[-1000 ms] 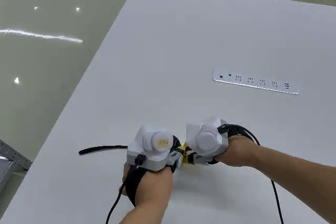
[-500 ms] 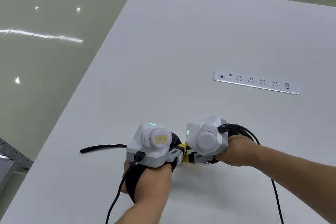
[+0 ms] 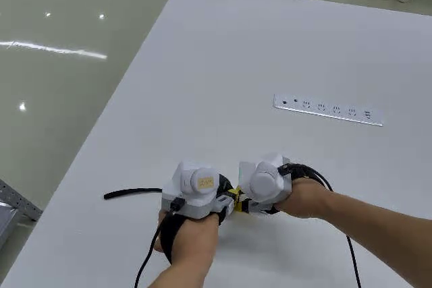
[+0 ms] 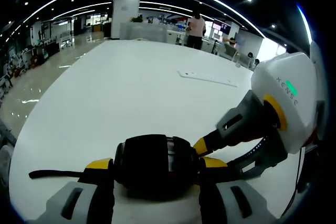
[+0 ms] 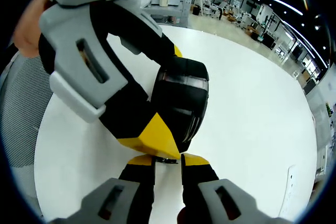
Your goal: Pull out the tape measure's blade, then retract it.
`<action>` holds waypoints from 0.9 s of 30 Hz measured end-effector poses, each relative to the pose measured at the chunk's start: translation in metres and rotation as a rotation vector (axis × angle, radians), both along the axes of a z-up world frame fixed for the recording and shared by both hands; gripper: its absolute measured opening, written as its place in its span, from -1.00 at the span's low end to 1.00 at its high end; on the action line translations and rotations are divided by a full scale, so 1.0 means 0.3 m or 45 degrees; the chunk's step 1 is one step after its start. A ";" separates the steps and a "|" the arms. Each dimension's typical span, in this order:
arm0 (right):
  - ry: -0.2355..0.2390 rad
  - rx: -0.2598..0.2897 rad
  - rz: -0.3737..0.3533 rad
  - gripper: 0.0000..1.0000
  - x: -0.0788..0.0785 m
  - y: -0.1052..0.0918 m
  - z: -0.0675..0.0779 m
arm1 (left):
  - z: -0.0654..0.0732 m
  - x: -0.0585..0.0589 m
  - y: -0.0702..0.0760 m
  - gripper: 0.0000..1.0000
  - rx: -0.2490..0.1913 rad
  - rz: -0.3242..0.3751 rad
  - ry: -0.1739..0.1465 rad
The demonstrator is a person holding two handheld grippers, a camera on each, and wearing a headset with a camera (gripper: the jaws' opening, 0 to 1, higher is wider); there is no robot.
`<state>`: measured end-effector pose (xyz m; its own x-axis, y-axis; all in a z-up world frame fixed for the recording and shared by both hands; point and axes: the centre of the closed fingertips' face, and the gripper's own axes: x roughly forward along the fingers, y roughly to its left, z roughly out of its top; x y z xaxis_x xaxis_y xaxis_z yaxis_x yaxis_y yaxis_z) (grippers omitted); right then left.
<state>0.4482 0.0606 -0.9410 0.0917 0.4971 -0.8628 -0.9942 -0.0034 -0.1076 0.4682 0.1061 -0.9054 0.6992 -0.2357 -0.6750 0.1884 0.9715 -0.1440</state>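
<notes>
**Head view.** Two hand-held grippers meet tip to tip near the front edge of the white counter [image 3: 236, 65]. The left gripper [image 3: 226, 202] and the right gripper [image 3: 244, 202] each sit in one of the person's hands. Between their tips shows a sliver of the tape measure [image 3: 235, 195]; the state of the jaws cannot be told here. A black strap [image 3: 131, 192] lies flat on the counter to the left of the left gripper. A white power strip [image 3: 329, 110] lies well apart, farther back and to the right.

**Left gripper view.** The black case of the tape measure [image 4: 155, 167] sits squarely between the yellow-tipped jaws, which are clamped against its two sides. The black strap [image 4: 52, 173] trails off to the left over the counter. The right gripper [image 4: 206, 149] enters from the right, its tips touching the case.

**Right gripper view.** The jaws stand almost together, pinching a small metal blade tab [image 5: 166, 159] at the lower edge of the case. The tape measure [image 5: 184, 106] lies just beyond the tips, held across its sides by the left gripper [image 5: 165, 93], which enters from the left.
</notes>
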 end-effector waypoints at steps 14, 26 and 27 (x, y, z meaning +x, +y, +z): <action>0.006 -0.005 -0.086 -0.46 -0.005 -0.013 0.013 | 0.018 -0.016 -0.005 0.31 -0.006 -0.031 0.004; 0.011 0.041 -0.187 -0.41 -0.009 -0.017 0.044 | 0.029 -0.042 0.014 0.39 0.019 -0.044 0.015; 0.014 0.048 -0.201 -0.39 -0.014 -0.017 0.050 | 0.030 -0.045 0.020 0.40 0.022 -0.042 0.017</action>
